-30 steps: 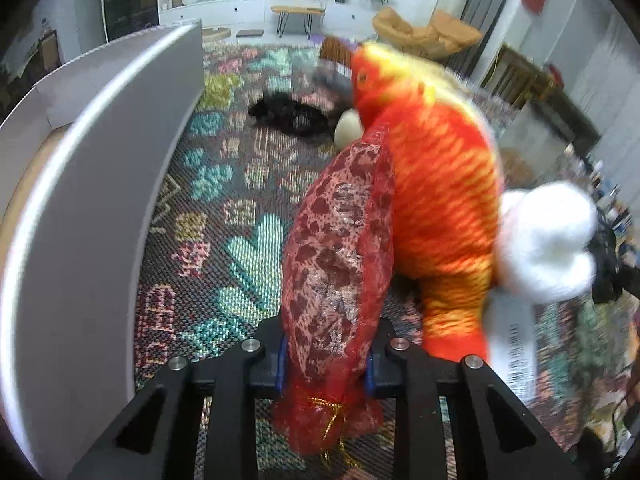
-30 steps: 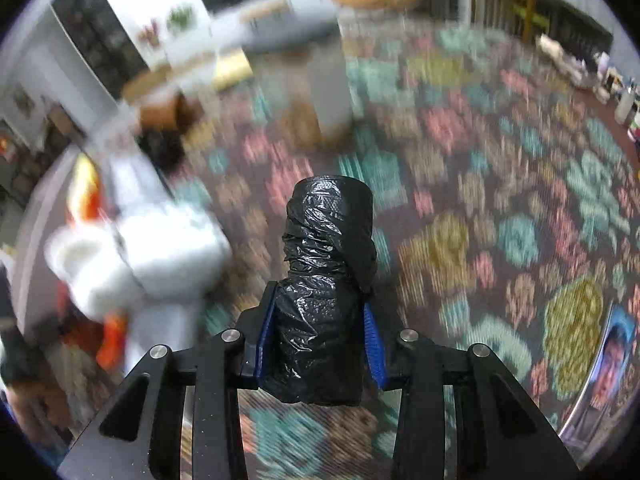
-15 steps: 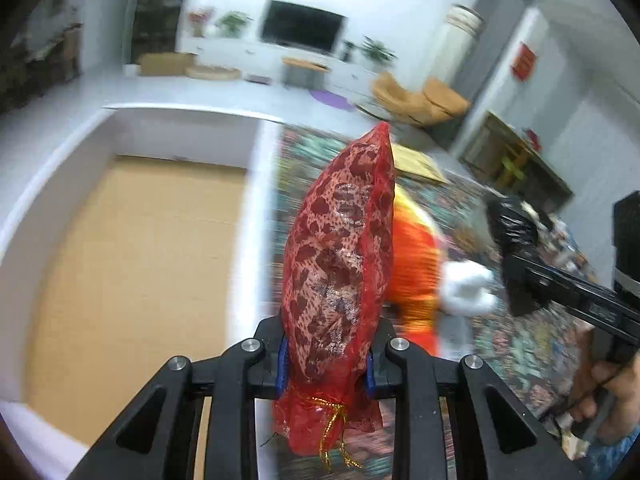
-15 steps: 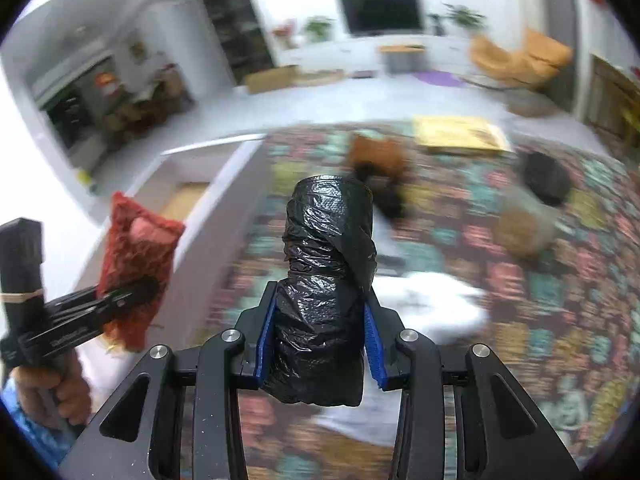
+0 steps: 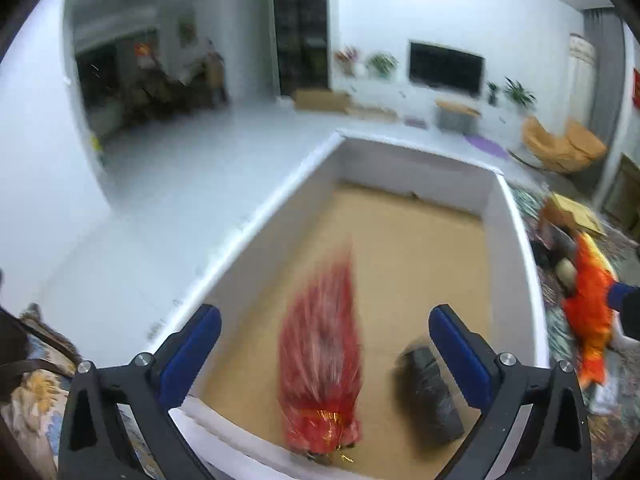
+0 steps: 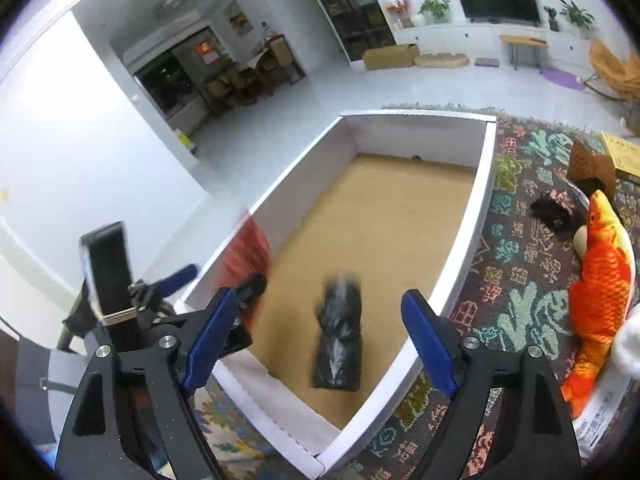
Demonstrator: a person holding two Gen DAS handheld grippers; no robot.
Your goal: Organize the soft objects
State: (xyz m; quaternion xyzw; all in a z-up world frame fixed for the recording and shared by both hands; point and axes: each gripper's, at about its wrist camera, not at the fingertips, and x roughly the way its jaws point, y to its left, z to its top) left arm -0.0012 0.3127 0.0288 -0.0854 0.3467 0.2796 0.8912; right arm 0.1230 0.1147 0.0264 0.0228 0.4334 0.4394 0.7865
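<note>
Both grippers hang open over a white-walled box with a brown cardboard floor; the box also shows in the right wrist view. My left gripper is open; a red mesh pouch, motion-blurred, is below it inside the box. My right gripper is open; a black plastic bundle lies on the box floor below it, also seen in the left wrist view. An orange fish plush lies on the rug right of the box.
A patterned rug lies right of the box, with a black fuzzy item, a brown item and a white plush on it. The left gripper body stands left of the box. White floor lies beyond.
Both grippers moved over the box and opened. The red pouch and the black bundle left the fingers and are now down in the box.
</note>
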